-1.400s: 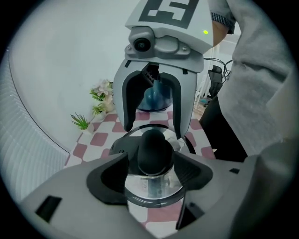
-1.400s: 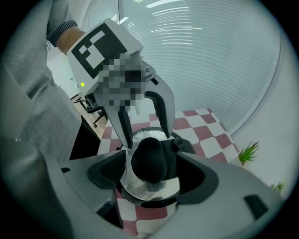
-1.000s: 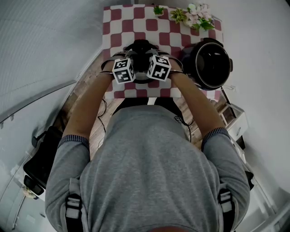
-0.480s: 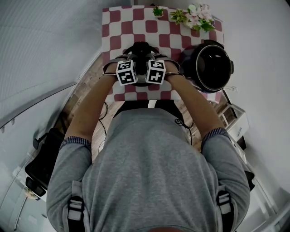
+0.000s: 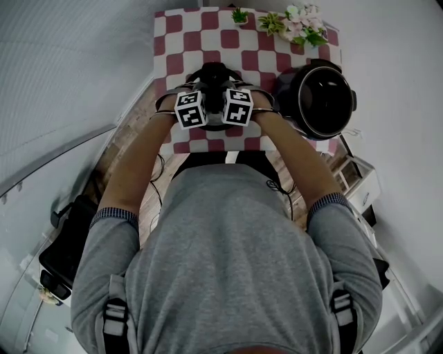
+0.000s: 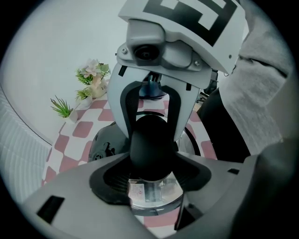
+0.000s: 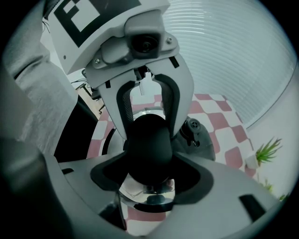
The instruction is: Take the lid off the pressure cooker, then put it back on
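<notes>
Lid (image 6: pixel 152 193) of the pressure cooker lies off its pot, flat on the red-and-white checked cloth (image 5: pixel 181 43), directly under both grippers. Its steel top shines below the tips, and its black handle (image 6: pixel 149 149) rises between them.

The left gripper (image 7: pixel 153 133) points steeply down at one end of that handle. Its jaws stand wide and are closing, with the rounded black end between them and the fingers close along its sides. I can't see that they are pressing on it.

The right gripper (image 6: pixel 152 135) faces it from the other end, tip to tip. Its jaws are likewise wide and closing, and the other end of the handle stands between them. In the head view the two marker cubes (image 5: pixel 190 109) sit side by side just above the lid, almost touching.

The cooker pot (image 5: pixel 322 100) stands just to the right of the right gripper, uncovered, with its dark inside showing. Beyond both grippers, at the far edge of the cloth, are a small green plant (image 5: pixel 241 15) and, right of it, a bunch of pale flowers (image 5: pixel 299 24).
</notes>
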`<state>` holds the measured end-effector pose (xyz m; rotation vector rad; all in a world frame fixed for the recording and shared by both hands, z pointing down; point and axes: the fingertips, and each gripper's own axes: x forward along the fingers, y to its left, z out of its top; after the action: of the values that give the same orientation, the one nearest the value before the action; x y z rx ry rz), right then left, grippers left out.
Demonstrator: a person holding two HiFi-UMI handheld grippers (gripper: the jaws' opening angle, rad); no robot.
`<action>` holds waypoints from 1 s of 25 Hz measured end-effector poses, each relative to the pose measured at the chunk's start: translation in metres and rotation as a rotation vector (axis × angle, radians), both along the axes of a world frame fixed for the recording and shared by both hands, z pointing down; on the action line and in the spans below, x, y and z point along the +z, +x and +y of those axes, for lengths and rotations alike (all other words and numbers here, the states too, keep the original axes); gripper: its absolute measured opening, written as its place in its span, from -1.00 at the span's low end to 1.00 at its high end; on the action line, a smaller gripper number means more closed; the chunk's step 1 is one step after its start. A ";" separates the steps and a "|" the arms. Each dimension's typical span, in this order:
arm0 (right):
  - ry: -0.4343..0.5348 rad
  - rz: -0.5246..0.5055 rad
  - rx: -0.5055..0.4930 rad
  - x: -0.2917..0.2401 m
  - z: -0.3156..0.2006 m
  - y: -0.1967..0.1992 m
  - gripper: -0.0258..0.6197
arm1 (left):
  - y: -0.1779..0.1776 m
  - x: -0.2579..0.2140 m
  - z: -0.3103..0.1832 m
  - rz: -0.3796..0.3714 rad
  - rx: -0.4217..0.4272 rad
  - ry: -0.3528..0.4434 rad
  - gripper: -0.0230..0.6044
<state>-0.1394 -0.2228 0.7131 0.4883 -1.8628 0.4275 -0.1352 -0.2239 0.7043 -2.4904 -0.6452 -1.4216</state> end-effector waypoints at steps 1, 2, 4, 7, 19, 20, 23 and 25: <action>0.000 0.000 0.000 -0.001 0.000 -0.001 -0.02 | -0.001 -0.001 0.000 -0.001 0.004 0.001 0.02; -0.001 -0.003 0.001 -0.002 0.001 -0.002 -0.02 | -0.002 -0.003 0.001 -0.002 0.008 0.000 0.02; -0.006 -0.013 0.004 -0.006 0.004 -0.005 -0.02 | -0.004 -0.006 0.004 -0.003 0.015 -0.008 0.02; -0.007 -0.018 0.003 -0.013 0.007 -0.008 -0.02 | -0.007 -0.011 0.005 0.010 0.011 -0.007 0.02; 0.031 -0.013 0.016 -0.074 0.006 -0.014 -0.02 | -0.013 -0.074 0.007 0.039 0.034 0.020 0.02; 0.033 -0.013 0.020 -0.080 0.006 -0.014 -0.02 | -0.013 -0.079 0.007 0.038 0.039 0.024 0.02; 0.043 -0.014 0.035 -0.095 0.007 -0.014 -0.02 | -0.013 -0.096 0.007 0.039 0.062 0.034 0.02; 0.051 -0.013 0.047 -0.105 0.007 -0.014 -0.02 | -0.014 -0.109 0.007 0.039 0.075 0.039 0.02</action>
<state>-0.1538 -0.2157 0.6083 0.5659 -1.8814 0.4165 -0.1494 -0.2173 0.5956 -2.4317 -0.6887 -1.3430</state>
